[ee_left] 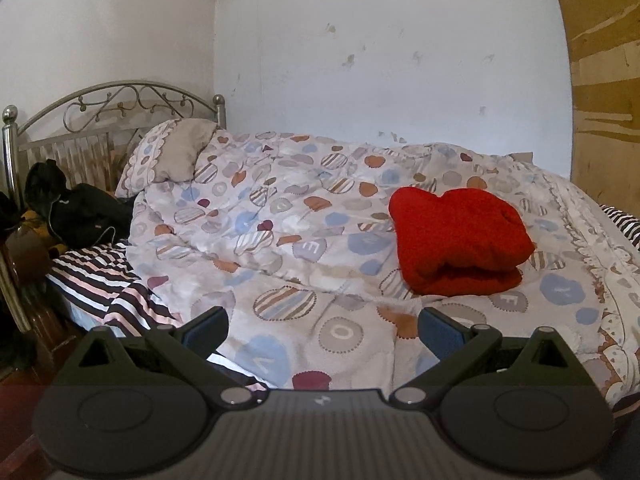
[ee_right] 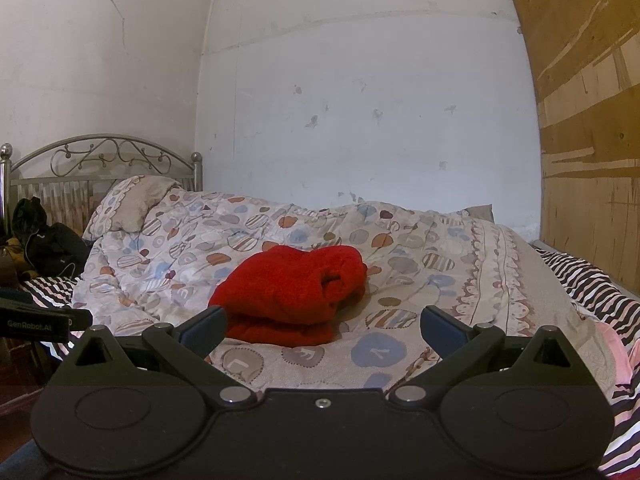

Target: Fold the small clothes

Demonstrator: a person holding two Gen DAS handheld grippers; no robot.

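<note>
**Red bundle folded, both tools off it**

While you hold back at the bed's near edge, your left tool point(ee_left: 323, 330) is spread wide and empty, and your right tool point(ee_right: 323, 330) is spread just the same. That red garment point(ee_right: 294, 294) lies folded on the patterned quilt point(ee_left: 280, 240), apart from both, nearer your right tool.
</note>
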